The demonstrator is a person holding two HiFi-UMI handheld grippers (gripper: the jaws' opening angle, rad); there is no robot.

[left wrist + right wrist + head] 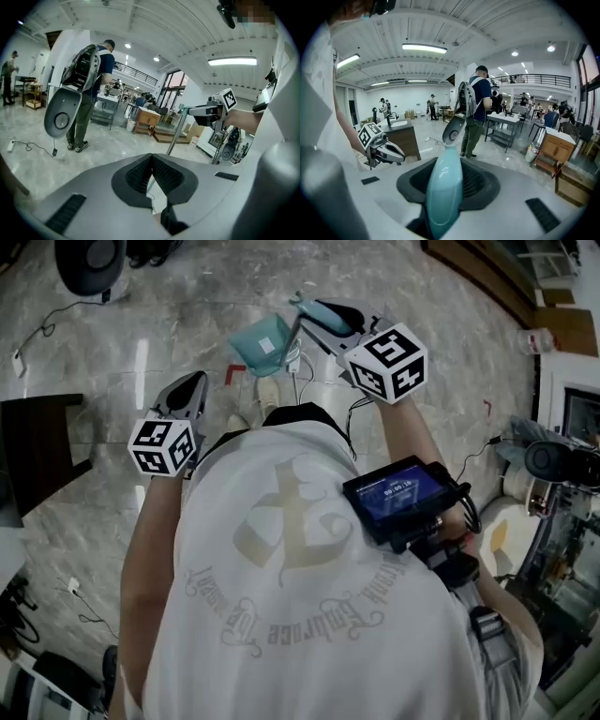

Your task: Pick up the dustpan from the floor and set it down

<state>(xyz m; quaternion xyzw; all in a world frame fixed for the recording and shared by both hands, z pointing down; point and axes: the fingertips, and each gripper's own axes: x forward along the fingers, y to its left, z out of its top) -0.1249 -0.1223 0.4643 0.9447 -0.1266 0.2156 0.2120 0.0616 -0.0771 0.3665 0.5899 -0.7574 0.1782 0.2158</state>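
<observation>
The teal dustpan [262, 343] hangs by its thin metal shaft [176, 133] in front of the person's shoes. My right gripper [317, 313] is shut on its teal handle [443, 187], whose grey hanging loop [452, 131] sticks out past the jaws. Whether the pan touches the floor I cannot tell. My left gripper [189, 385] is lower and to the left, apart from the dustpan. Its ribbed pads [140, 173] meet at the tips with nothing between them. Each gripper view shows the other gripper: the right one [206, 110], the left one [386, 152].
A dark table [37, 456] stands at the left, and a black round base [89, 263] at the top left. Cables trail over the marble floor [141, 324]. Equipment crowds the right edge [553, 465]. A person with a backpack rig [478, 108] stands by metal tables.
</observation>
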